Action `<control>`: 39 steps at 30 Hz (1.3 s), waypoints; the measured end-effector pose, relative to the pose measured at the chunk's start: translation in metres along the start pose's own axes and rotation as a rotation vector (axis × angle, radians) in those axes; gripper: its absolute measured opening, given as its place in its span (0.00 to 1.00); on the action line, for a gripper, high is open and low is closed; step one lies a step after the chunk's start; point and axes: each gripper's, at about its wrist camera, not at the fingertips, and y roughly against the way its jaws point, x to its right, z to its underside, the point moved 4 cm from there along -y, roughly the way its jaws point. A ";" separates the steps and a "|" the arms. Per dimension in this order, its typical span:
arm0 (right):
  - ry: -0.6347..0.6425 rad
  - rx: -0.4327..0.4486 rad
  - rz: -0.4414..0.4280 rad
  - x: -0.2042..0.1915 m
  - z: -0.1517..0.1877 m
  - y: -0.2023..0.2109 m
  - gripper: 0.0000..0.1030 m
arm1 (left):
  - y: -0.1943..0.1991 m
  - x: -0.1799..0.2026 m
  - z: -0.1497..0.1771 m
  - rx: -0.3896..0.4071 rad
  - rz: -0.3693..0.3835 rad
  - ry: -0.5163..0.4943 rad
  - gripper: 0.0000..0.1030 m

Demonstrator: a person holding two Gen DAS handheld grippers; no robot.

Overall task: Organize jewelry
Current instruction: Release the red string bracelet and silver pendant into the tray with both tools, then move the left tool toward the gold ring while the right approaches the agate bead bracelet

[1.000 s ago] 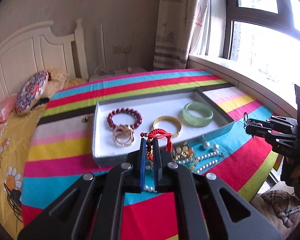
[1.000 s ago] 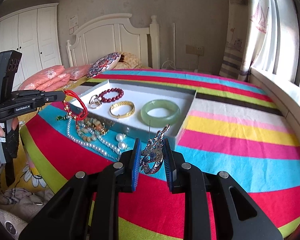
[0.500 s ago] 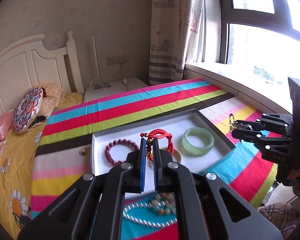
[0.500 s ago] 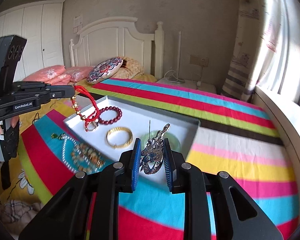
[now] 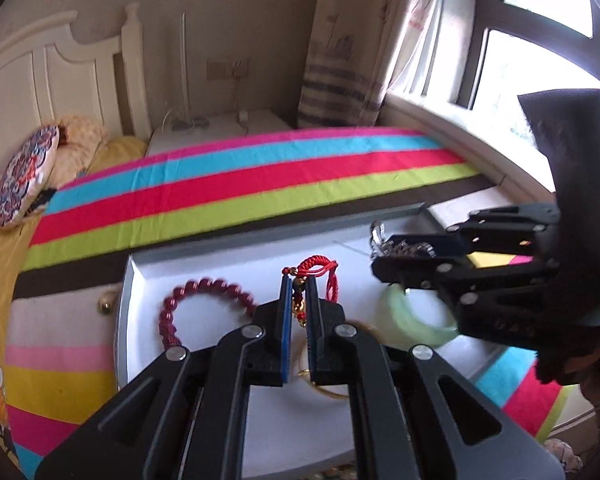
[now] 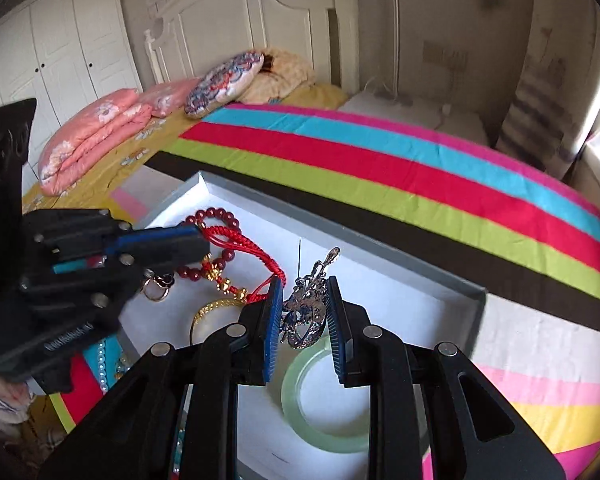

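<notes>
My left gripper (image 5: 299, 312) is shut on a red cord bracelet (image 5: 318, 270) with gold charms and holds it above the white tray (image 5: 220, 258). It also shows in the right wrist view (image 6: 228, 240), hanging from the left gripper (image 6: 196, 240). My right gripper (image 6: 304, 320) is shut on a silver brooch (image 6: 306, 312) above the tray (image 6: 420, 304), over the green jade bangle (image 6: 324, 420). In the tray lie a dark red bead bracelet (image 5: 188, 304), a gold bangle (image 6: 208, 316) and the jade bangle (image 5: 416, 324).
The tray lies on a striped cloth (image 5: 240, 188) over a table beside a bed with pillows (image 6: 92, 136). A pearl strand (image 6: 102, 364) lies on the cloth at the tray's near left. A small gold piece (image 5: 106, 306) lies left of the tray. A window sill (image 5: 460, 140) runs on the right.
Both grippers have moved forward and lower over the tray, each still holding its piece. They now hang close together above the bangles.
</notes>
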 end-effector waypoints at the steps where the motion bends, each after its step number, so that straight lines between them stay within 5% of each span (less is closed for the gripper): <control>1: 0.001 -0.009 0.001 0.000 0.000 -0.004 0.22 | -0.006 -0.005 0.003 -0.011 -0.006 0.010 0.06; 5: -0.034 -0.037 0.015 0.007 -0.004 -0.019 0.25 | -0.021 -0.017 0.009 -0.053 -0.011 0.042 0.10; 8: -0.041 -0.033 0.034 0.010 -0.004 -0.021 0.31 | -0.018 -0.022 0.014 -0.045 -0.033 0.056 0.38; 10: -0.054 -0.020 0.034 0.012 -0.002 -0.018 0.48 | -0.007 -0.025 0.016 -0.011 -0.038 0.075 0.62; 14: -0.070 0.026 0.033 0.011 0.003 -0.005 0.53 | 0.016 -0.031 0.025 0.022 -0.080 0.088 0.69; 19: -0.048 0.100 0.046 0.001 0.007 0.028 0.53 | 0.059 -0.040 0.045 0.102 -0.255 0.027 0.96; 27: -0.051 0.212 -0.009 -0.046 0.066 0.063 0.56 | 0.111 -0.060 0.094 0.221 -0.389 0.108 0.98; 33: 0.065 0.108 -0.052 -0.086 0.095 0.048 0.39 | 0.140 -0.087 0.098 0.276 -0.376 0.194 0.98; 39: 0.087 0.042 -0.057 -0.096 0.091 0.031 0.35 | 0.162 -0.100 0.122 0.271 -0.397 0.196 0.98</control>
